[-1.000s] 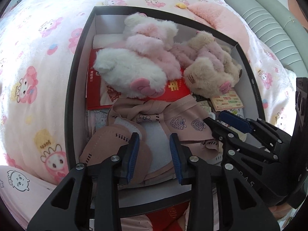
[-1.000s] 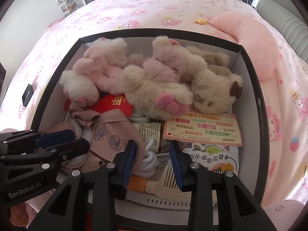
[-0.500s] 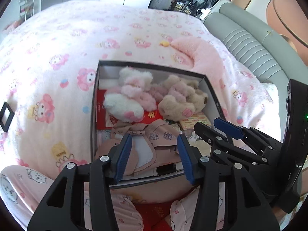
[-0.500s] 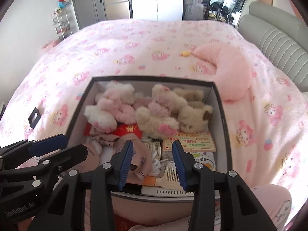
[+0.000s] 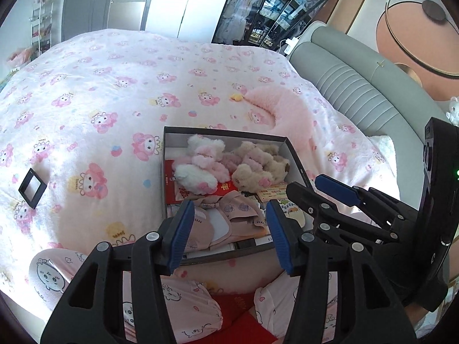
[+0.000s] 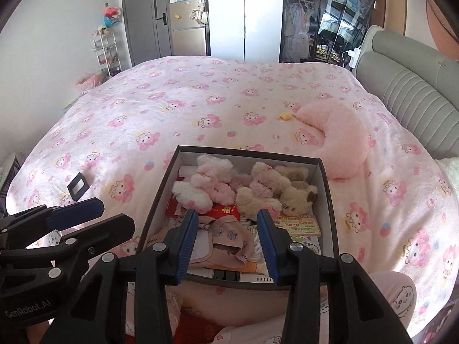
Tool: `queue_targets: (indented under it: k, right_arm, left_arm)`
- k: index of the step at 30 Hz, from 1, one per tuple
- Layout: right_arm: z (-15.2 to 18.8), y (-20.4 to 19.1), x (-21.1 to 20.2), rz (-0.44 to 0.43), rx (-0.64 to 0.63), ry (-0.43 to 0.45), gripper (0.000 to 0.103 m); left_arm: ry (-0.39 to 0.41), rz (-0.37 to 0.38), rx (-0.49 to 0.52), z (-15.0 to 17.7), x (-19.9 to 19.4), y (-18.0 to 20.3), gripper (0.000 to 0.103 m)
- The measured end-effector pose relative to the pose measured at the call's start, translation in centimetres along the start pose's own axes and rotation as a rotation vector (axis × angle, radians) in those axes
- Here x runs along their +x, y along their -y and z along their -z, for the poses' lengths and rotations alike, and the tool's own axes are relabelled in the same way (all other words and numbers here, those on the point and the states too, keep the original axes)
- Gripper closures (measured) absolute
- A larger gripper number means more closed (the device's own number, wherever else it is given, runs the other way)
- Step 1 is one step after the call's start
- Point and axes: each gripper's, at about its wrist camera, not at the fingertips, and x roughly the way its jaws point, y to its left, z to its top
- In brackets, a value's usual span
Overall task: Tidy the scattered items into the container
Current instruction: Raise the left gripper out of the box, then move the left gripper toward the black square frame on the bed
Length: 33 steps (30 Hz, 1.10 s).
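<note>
I have both grippers raised above the near end of the box (image 6: 330, 206), and neither has hold of anything. My left gripper (image 5: 228, 229) has its blue-padded jaws spread wide, with the pink cloth pieces in the box showing through the gap. My right gripper (image 6: 228, 236) is spread about as wide, and it also frames only the contents below it. In the left wrist view the right gripper sits off to the right, just beside the box's near right corner.

The box is dark-walled with a pale inside, and it rests on the bed (image 6: 172, 109), whose cover is pink with cartoon prints. At its far end lie a white and pink plush toy (image 5: 198, 169) and a beige plush toy (image 5: 258, 172), pressed against each other. Under them is a red envelope (image 6: 226, 210). On the right side of the box lies an orange printed card (image 6: 297, 225). Nearer to me are the pink cloth pieces (image 6: 226, 235), partly over a white cable and a flat white item whose kind I cannot tell.

Outside the box, a small black square frame (image 5: 31, 187) lies on the bed to the left, well apart from it. A pink crescent pillow (image 6: 338, 140) lies beyond the far right corner, with a small yellow piece (image 6: 286, 116) near its tip. A grey padded headboard (image 5: 358, 97) runs along the right.
</note>
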Motion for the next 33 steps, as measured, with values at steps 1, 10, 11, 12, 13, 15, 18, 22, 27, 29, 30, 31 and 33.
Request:
queue_targets:
  k: [1, 10, 11, 12, 13, 15, 18, 22, 27, 29, 30, 31, 33]
  right_arm:
    - [0.0, -0.2, -0.1, -0.001, 0.002, 0.003, 0.065]
    - [-0.7, -3.8, 0.1, -0.020, -0.053, 0.003, 0.065]
    - [-0.8, -4.5, 0.2, -0.024, -0.067, 0.004, 0.065]
    - [-0.9, -5.2, 0.3, -0.030, -0.079, 0.003, 0.065]
    - [-1.0, -5.9, 0.5, -0.036, -0.089, 0.001, 0.065]
    - [-1.2, -7.3, 0.8, -0.051, -0.108, -0.004, 0.065]
    - [-1.5, -9.5, 1.4, -0.079, -0.134, -0.014, 0.065]
    - [-1.9, -12.9, 2.3, -0.113, -0.172, -0.027, 0.065]
    - [-2.4, -17.5, 4.6, -0.186, -0.229, -0.070, 0.065]
    - [-2.5, -19.4, 6.3, -0.225, -0.246, -0.110, 0.065]
    - [-2.5, -20.3, 7.1, -0.246, -0.251, -0.127, 0.065]
    - [-2.5, -21.2, 7.9, -0.260, -0.259, -0.145, 0.065]
    - [-2.4, -23.0, 9.5, -0.277, -0.279, -0.167, 0.065]
  left_arm:
    - [0.003, -0.002, 0.001, 0.0, -0.2, -0.1, 0.050]
    - [0.018, -0.063, -0.024, 0.4, -2.0, -2.9, 0.050]
    - [0.019, -0.068, -0.033, 0.5, -2.3, -3.5, 0.050]
    - [0.020, -0.072, -0.042, 0.5, -2.6, -4.1, 0.050]
    - [0.022, -0.078, -0.051, 0.6, -2.9, -4.8, 0.050]
    - [0.027, -0.093, -0.068, 0.8, -3.5, -6.1, 0.050]
    - [0.039, -0.125, -0.093, 1.1, -4.4, -8.2, 0.050]
    - [0.067, -0.154, -0.157, 1.8, -5.6, -11.6, 0.050]
    - [0.083, -0.188, -0.254, 3.0, -6.3, -16.4, 0.050]
    - [0.082, -0.206, -0.294, 3.4, -6.2, -18.5, 0.050]
    - [0.080, -0.215, -0.313, 3.6, -6.1, -19.6, 0.050]
    - [0.078, -0.226, -0.331, 3.8, -6.0, -20.6, 0.050]
    - [0.074, -0.245, -0.360, 4.1, -5.7, -22.5, 0.050]
